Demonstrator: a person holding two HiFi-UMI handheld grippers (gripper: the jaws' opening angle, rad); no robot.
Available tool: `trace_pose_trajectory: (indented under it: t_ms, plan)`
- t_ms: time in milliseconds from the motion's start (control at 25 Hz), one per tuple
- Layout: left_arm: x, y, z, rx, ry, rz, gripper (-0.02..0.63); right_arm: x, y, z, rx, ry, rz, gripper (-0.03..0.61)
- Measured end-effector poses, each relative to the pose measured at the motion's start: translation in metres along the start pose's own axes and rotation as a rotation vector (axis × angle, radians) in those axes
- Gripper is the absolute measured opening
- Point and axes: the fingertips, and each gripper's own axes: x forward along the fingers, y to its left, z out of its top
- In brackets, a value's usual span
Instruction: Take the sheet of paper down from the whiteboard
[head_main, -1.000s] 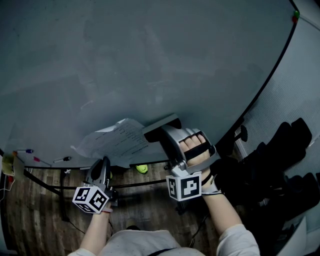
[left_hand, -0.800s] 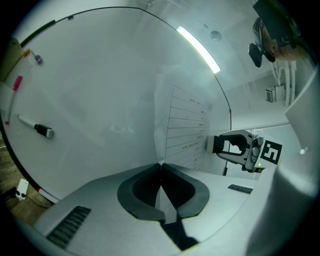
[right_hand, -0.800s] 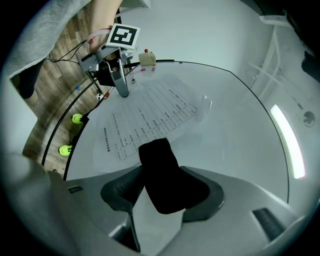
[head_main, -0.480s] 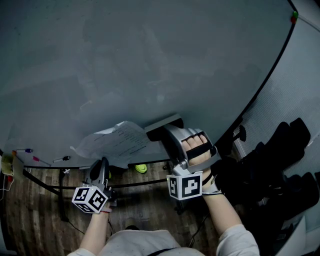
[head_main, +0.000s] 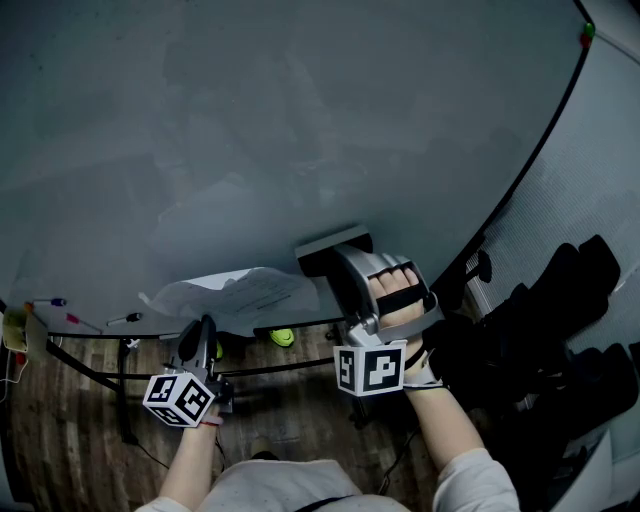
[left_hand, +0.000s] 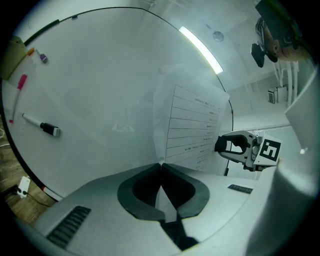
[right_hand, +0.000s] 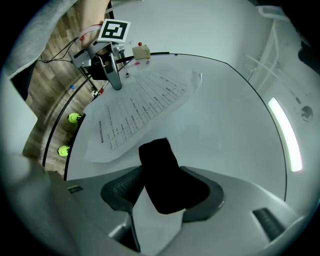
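Lower and flatter than a second ago, the sheet of paper (head_main: 240, 292) droops off the bottom of the whiteboard (head_main: 300, 120), its top edge folded over toward us. At far left, a black-capped marker (head_main: 125, 319) sits near the board's lower edge. Beside it, our left gripper (left_hand: 161, 166) has its jaws pinched together on the sheet's near corner. A sliver of white shows between the pads, and the page's printed rows rise from that pinch. A bright green object (head_main: 283, 337) lies on the wooden floor (head_main: 80, 400) under the sheet. To the right, our right gripper (right_hand: 167, 182) clamps a black block (head_main: 325, 262) in wide-set jaws, with the block's end to the whiteboard just beside the sheet's right edge. Whether block and paper touch, we cannot tell. That gripper has barely shifted over the same second.
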Motion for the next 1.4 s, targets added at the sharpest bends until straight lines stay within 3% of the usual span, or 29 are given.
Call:
trace_pose_trajectory:
  t_ms: [640,1400]
  plan:
    - [-0.001,0.0,0.001,-0.007,0.001,-0.016,0.015,0.006,0.005,0.002,0.016,0.027,0.01,0.235]
    - [-0.001,-0.001,-0.006,-0.038,0.018,-0.016,0.015,0.0,0.011,0.006,0.046,-0.027,0.0,0.241]
